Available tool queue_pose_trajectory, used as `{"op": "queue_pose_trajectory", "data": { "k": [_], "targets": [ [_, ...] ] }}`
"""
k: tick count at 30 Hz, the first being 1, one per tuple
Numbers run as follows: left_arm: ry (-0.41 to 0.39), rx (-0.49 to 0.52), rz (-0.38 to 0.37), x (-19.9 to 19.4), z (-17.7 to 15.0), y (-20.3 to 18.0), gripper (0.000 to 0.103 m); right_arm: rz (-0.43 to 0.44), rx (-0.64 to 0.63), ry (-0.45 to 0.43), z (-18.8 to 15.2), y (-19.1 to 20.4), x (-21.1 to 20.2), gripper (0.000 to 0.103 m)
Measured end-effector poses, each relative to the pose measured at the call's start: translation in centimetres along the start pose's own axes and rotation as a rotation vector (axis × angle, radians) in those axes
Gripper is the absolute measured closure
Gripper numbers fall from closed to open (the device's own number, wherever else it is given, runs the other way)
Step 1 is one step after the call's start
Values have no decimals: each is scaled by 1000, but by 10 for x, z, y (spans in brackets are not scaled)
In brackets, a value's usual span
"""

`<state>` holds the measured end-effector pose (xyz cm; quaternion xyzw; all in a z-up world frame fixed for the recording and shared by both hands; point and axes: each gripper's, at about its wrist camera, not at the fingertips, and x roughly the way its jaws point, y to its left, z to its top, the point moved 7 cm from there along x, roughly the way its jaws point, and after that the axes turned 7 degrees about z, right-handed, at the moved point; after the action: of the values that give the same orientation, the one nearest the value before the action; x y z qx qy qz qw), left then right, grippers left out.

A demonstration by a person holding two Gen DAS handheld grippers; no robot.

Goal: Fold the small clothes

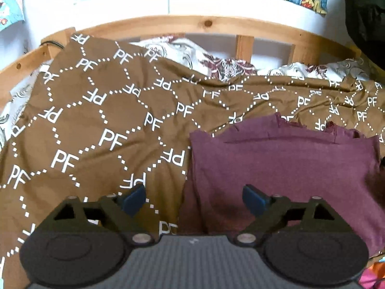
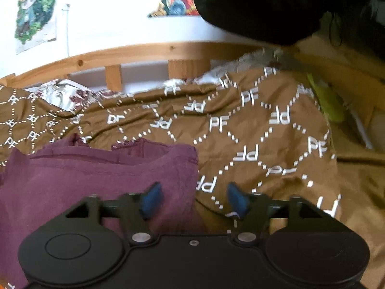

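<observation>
A maroon garment (image 1: 284, 163) lies folded flat on a brown bedspread printed with white "PF" letters (image 1: 101, 120). My left gripper (image 1: 193, 198) is open and empty, its jaws straddling the garment's left edge near its front corner. In the right wrist view the same maroon garment (image 2: 96, 175) lies at the lower left. My right gripper (image 2: 196, 200) is open and empty, straddling the garment's right edge, with its left fingertip (image 2: 151, 200) over the cloth and the right one over the bedspread (image 2: 252, 132).
A curved wooden bed rail (image 1: 192, 25) with slats runs behind the bedspread. A white floral sheet (image 1: 192, 53) shows under the spread at the back. A dark object (image 2: 264, 7) hangs at the upper right. A yellow-green item (image 2: 329, 103) lies off the spread's right edge.
</observation>
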<state>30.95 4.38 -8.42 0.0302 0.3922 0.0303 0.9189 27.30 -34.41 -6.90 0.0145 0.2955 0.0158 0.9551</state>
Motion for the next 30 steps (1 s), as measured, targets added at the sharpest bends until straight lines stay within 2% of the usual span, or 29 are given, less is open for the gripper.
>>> {"op": "queue_pose_trajectory", "data": {
  "k": [4, 5, 13, 18, 21, 25, 30],
  "targets": [
    [-30, 4, 3, -13, -1, 0, 4, -10, -18, -56, 5, 9, -22, 4],
    [-41, 2, -3, -17, -1, 1, 2, -10, -17, -68, 6, 12, -28, 1],
    [-80, -85, -13, -47, -4, 12, 1, 5, -19, -103, -4, 41, -68, 1],
    [-80, -246, 59, -66, -9, 48, 1, 41, -76, -114, -9, 68, -81, 1],
    [-87, -353, 88, -65, -7, 72, 1, 82, -59, -89, -13, 81, -80, 1],
    [5, -434, 109, -37, -12, 87, 1, 130, -24, -19, -25, 98, -65, 1],
    [108, -404, 48, -7, -21, 71, 1, 170, -121, -5, -34, 128, -43, 1]
  ]
}}
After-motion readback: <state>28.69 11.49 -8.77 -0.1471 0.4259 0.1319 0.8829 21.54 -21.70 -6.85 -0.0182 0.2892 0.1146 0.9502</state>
